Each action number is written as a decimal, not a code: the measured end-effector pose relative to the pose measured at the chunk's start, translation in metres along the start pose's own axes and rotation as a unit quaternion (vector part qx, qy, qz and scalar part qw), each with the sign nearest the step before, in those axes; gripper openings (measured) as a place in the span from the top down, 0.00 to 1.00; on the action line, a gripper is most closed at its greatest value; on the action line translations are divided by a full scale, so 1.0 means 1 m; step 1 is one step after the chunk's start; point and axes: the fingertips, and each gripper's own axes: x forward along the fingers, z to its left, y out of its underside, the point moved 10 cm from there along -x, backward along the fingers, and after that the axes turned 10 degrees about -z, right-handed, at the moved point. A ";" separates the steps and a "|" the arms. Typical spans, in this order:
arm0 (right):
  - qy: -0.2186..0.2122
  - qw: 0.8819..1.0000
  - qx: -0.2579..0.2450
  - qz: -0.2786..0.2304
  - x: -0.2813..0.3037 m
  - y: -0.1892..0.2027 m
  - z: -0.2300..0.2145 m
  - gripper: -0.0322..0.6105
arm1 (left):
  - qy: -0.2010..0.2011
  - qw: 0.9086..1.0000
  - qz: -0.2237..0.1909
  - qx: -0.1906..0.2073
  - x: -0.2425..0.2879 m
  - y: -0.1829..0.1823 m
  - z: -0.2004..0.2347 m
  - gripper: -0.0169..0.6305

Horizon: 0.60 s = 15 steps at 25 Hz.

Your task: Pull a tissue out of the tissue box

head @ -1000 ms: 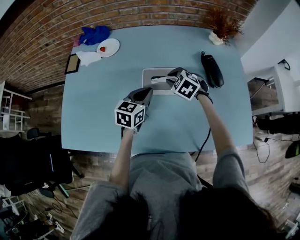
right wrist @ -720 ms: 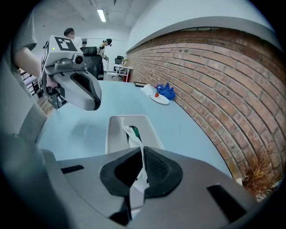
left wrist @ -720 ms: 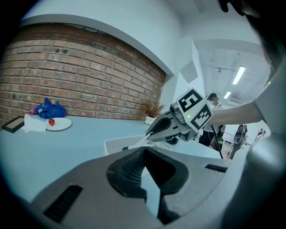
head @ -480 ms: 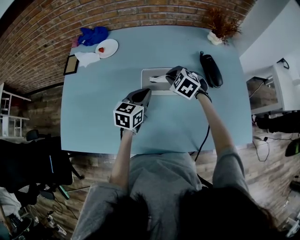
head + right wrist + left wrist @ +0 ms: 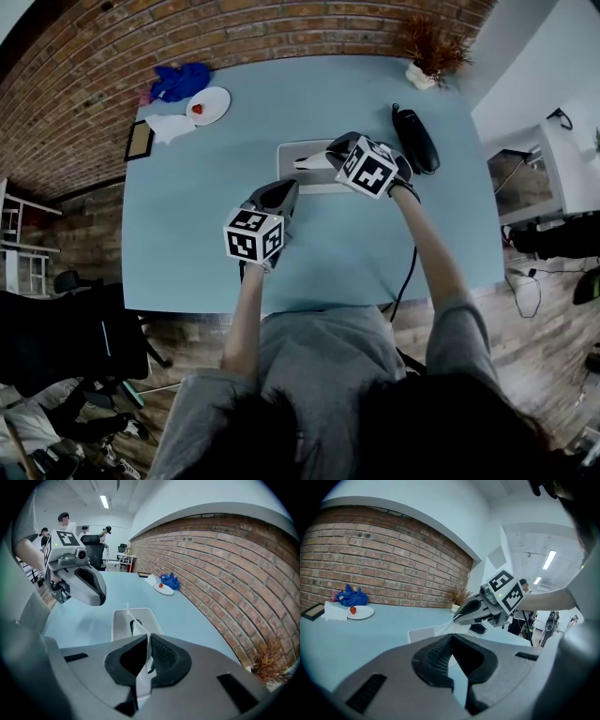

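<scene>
While the right gripper (image 5: 144, 654) pinches the tissue (image 5: 140, 682) rising from the tissue box (image 5: 292, 150) on the table (image 5: 187, 220), a slow upward pull seems best. The left gripper (image 5: 451, 643), jaws together and empty, could steady it.

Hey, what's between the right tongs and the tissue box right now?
A white tissue, pinched in the right tongs, stretches up from the tissue box; the right gripper view shows it.
</scene>
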 end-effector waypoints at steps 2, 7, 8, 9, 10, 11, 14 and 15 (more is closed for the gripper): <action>0.003 1.000 -0.001 -0.008 -0.003 -0.004 -0.002 0.95 | 0.001 1.000 -0.002 0.001 0.000 -0.002 0.000 0.97; 0.004 1.000 0.007 -0.021 -0.012 -0.011 -0.002 0.95 | 0.001 1.000 -0.007 0.004 -0.001 -0.005 -0.004 0.97; 0.005 1.000 0.006 -0.022 -0.013 -0.012 -0.002 0.95 | 0.001 1.000 -0.008 0.005 -0.002 -0.006 -0.005 0.97; 0.006 1.000 0.005 -0.024 -0.015 -0.012 -0.002 0.95 | 0.001 1.000 -0.010 0.006 -0.002 -0.007 -0.006 0.97; 0.006 1.000 0.004 -0.026 -0.016 -0.013 -0.001 0.95 | 0.001 1.000 -0.011 0.007 -0.003 -0.007 -0.007 0.97; 0.007 1.000 0.005 -0.028 -0.018 -0.013 -0.001 0.95 | 0.001 1.000 -0.013 0.008 -0.004 -0.008 -0.007 0.97; 0.009 0.999 0.003 -0.033 -0.022 -0.016 0.000 0.95 | 0.000 1.000 -0.019 0.011 -0.006 -0.011 -0.009 0.97; 0.010 0.999 0.004 -0.034 -0.023 -0.016 0.000 0.95 | 0.000 1.000 -0.021 0.012 -0.006 -0.013 -0.010 0.97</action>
